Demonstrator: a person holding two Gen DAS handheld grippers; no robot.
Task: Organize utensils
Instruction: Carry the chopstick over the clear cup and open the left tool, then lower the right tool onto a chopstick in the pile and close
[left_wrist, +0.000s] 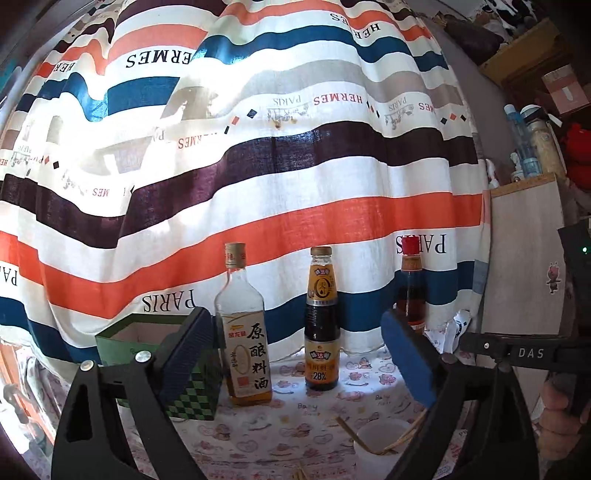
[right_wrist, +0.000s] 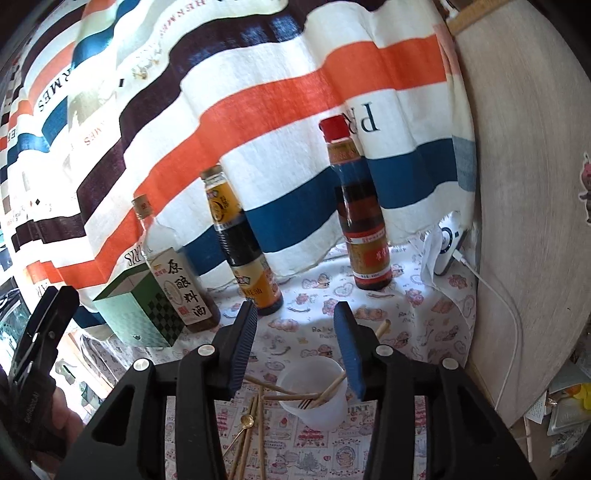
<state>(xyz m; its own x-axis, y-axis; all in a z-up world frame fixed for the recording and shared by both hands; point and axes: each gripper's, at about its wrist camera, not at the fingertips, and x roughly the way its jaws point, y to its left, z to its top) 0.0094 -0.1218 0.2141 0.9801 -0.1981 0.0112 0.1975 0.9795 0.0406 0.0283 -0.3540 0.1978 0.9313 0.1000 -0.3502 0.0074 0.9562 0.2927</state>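
My left fingers (left_wrist: 295, 362) stand wide apart, empty. My right fingers (right_wrist: 295, 350) are half open, empty, above the white cup (right_wrist: 314, 395) at six o'clock; chopsticks (right_wrist: 258, 424) lie at seven.

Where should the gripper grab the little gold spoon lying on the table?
Probably by its thin handle, from above, with the jaws across it. The gold spoon lies flat on the tablecloth beside loose chopsticks, left of the white cup. The round bowl end is wider, and the chopsticks crowd it, so go carefully.
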